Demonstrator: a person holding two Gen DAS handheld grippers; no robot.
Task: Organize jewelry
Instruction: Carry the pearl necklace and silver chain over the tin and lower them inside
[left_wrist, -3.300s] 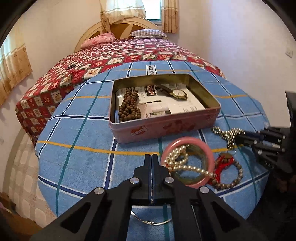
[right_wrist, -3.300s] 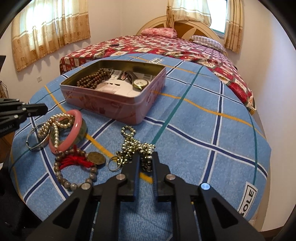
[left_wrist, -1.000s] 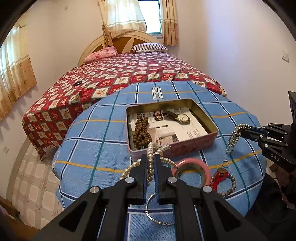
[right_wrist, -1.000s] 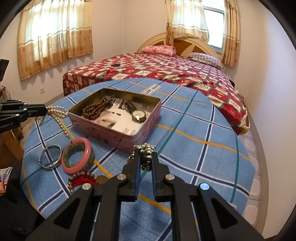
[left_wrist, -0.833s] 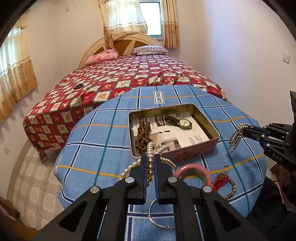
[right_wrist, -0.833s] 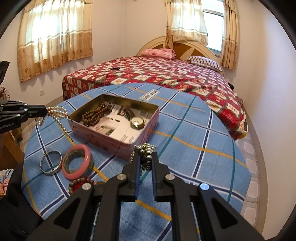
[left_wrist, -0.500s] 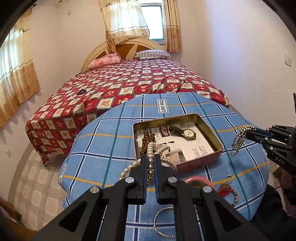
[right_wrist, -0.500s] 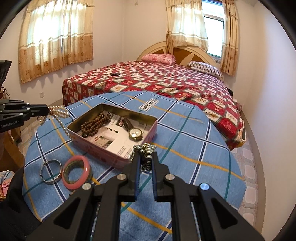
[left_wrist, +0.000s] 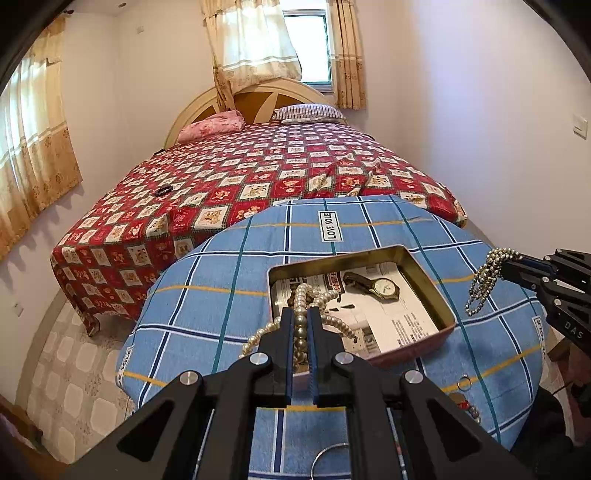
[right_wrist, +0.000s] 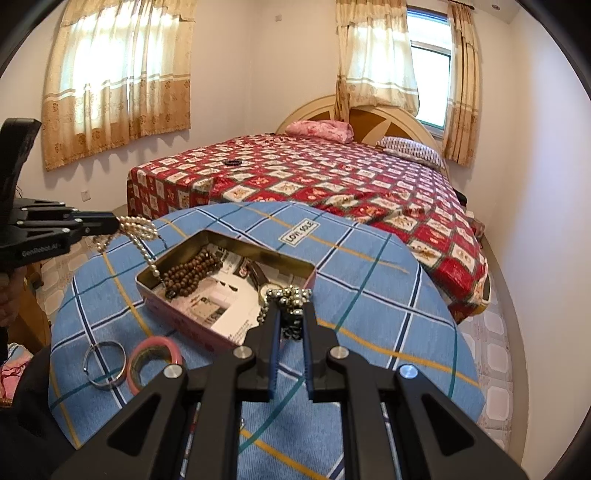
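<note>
The left gripper (left_wrist: 300, 321) is clenched on a pearl necklace (left_wrist: 301, 295), held in the air above the near left corner of the tin (left_wrist: 439, 314). Loops of pearls bunch over the fingers (left_wrist: 286, 332) and strands hang down on both sides; in the right wrist view one strand trails over the tin's left end. The right gripper (right_wrist: 290, 317) is clenched on a silver bead chain (right_wrist: 290, 295), lifted above the tin's right rim, with the chain's loose end dangling below the fingertips (right_wrist: 309, 317).

The tin sits open on the round desk (left_wrist: 207, 306), which is covered in blue plaid cloth. Inside it, on printed paper, lie a string of brown wooden beads (right_wrist: 190, 271) towards the left end and a wristwatch (left_wrist: 382, 286) towards the far right.

On the cloth in front of the tin rest a pink bangle (right_wrist: 153, 358) and a plain metal bangle (right_wrist: 104, 363) side by side, just apart. A small ring (left_wrist: 463, 382) and part of a beaded bracelet (left_wrist: 471, 408) show near the desk's right edge. Behind the desk stands a bed (right_wrist: 332, 173) with a red patchwork cover.
</note>
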